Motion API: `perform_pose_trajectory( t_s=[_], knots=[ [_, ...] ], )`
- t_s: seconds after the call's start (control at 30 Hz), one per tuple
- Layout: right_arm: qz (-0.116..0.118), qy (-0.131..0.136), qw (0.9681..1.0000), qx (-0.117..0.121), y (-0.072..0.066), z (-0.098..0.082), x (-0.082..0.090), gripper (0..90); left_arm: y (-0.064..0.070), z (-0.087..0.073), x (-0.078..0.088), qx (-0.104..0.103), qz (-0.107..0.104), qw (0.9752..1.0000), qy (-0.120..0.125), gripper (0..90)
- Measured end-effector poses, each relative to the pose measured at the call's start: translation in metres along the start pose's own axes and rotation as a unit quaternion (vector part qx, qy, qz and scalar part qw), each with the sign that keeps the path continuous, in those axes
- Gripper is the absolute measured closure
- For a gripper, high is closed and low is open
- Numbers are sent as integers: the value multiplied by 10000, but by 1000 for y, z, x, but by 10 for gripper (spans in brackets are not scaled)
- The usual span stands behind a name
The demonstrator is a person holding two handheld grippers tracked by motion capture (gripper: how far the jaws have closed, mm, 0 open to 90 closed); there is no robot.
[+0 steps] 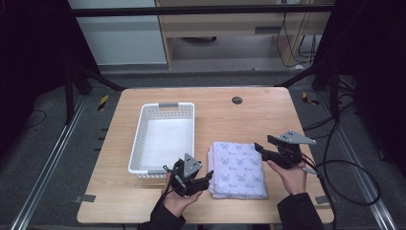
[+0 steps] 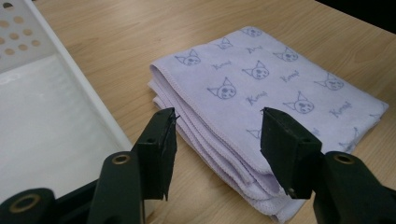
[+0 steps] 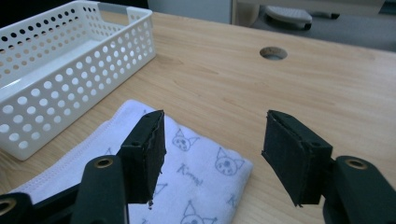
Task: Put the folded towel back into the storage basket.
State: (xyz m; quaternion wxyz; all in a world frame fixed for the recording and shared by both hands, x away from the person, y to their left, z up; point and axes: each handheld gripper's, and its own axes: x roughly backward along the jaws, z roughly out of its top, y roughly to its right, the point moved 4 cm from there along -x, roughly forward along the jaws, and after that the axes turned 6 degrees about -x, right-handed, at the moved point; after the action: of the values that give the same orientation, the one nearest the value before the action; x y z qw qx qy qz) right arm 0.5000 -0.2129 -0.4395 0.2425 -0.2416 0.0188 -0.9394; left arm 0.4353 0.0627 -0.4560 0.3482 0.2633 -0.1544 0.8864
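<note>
A folded lavender cloth (image 1: 238,167) printed with cat faces lies on the wooden table, right of the white basket (image 1: 163,136). My left gripper (image 1: 205,178) hovers at the cloth's near left edge, jaws open with nothing between them. In the left gripper view the gripper (image 2: 217,140) points at the stacked folds of the cloth (image 2: 261,88). My right gripper (image 1: 261,146) stands open above the cloth's far right corner. In the right gripper view the gripper (image 3: 212,154) looks over that corner of the cloth (image 3: 187,177), holding nothing.
The perforated white basket (image 3: 70,60) has nothing inside it. A round cable hole (image 1: 237,100) is in the table's far side. Cables trail off the table's right edge (image 1: 335,163). Bare wood lies beyond the cloth.
</note>
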Motion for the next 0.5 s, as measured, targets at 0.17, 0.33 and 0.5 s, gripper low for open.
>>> perform_pose_trajectory(
  t_s=[0.17, 0.33, 0.5],
  knots=[
    [-144, -144, 9998, 14, 6, -6, -4, 390, 6, -3, -6, -9, -78, 9999, -72, 445],
    [-142, -211, 9997, 47, 7, -8, -10, 391, 12, -6, -14, -38, -111, 9997, -201, 447],
    [-128, -309, 9994, -64, 10, -15, -16, 395, 17, -10, -20, -57, -133, 9995, -275, 443]
  ],
)
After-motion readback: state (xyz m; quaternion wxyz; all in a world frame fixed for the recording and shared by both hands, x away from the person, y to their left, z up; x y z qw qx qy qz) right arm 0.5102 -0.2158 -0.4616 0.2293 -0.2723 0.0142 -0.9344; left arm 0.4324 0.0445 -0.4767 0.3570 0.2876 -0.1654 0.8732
